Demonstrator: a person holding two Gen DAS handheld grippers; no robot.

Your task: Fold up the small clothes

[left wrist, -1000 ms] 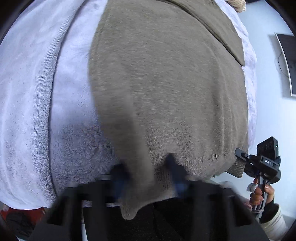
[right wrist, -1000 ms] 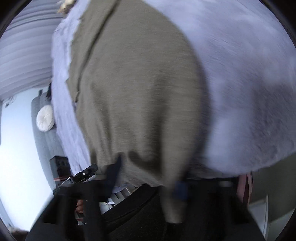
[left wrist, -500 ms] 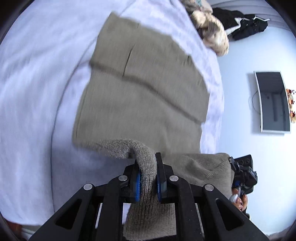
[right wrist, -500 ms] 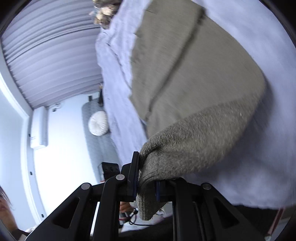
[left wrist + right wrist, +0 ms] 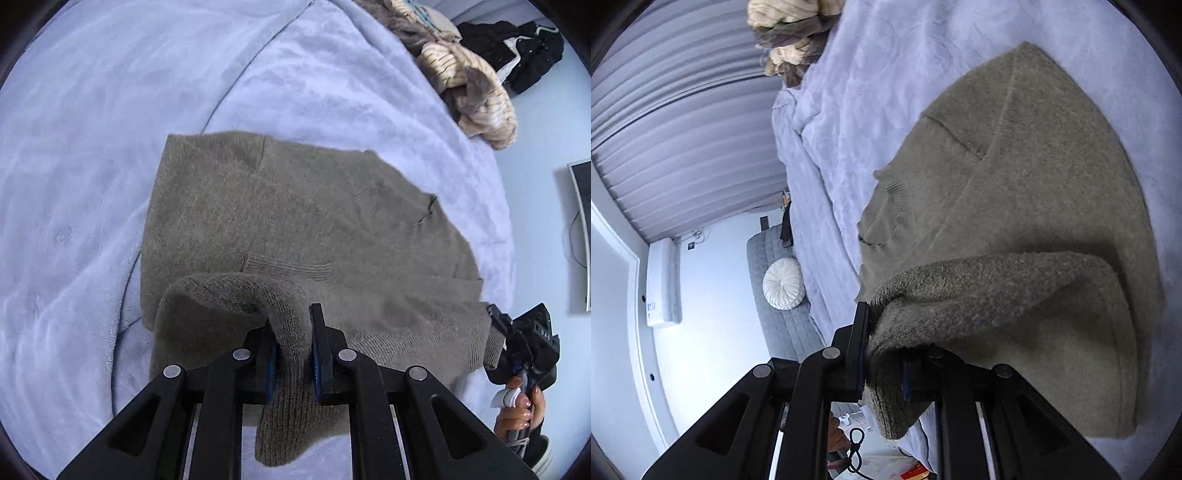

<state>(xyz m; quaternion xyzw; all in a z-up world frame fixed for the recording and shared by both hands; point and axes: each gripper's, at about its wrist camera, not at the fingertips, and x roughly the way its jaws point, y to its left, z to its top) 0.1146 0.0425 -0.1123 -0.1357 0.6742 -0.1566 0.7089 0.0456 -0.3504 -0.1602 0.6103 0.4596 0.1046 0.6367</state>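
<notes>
An olive-brown knit sweater (image 5: 295,221) lies on a pale lilac fleece blanket (image 5: 92,147) over a bed. My left gripper (image 5: 293,350) is shut on the sweater's near hem and holds it lifted, doubled back over the body. My right gripper (image 5: 884,354) is shut on the other hem corner; the sweater (image 5: 1034,192) spreads away from it. The right gripper also shows at the right edge of the left wrist view (image 5: 493,321), clamped on the hem.
A heap of cream, tan and black clothes (image 5: 476,81) lies at the bed's far end; it shows in the right wrist view too (image 5: 790,33). A wall screen (image 5: 581,229) is on the right. A grey sofa with a white round cushion (image 5: 783,282) stands beyond the bed.
Both grippers have lifted the hem and carried it forward over the sweater. The far part of the sweater now lies flat and in full view.
</notes>
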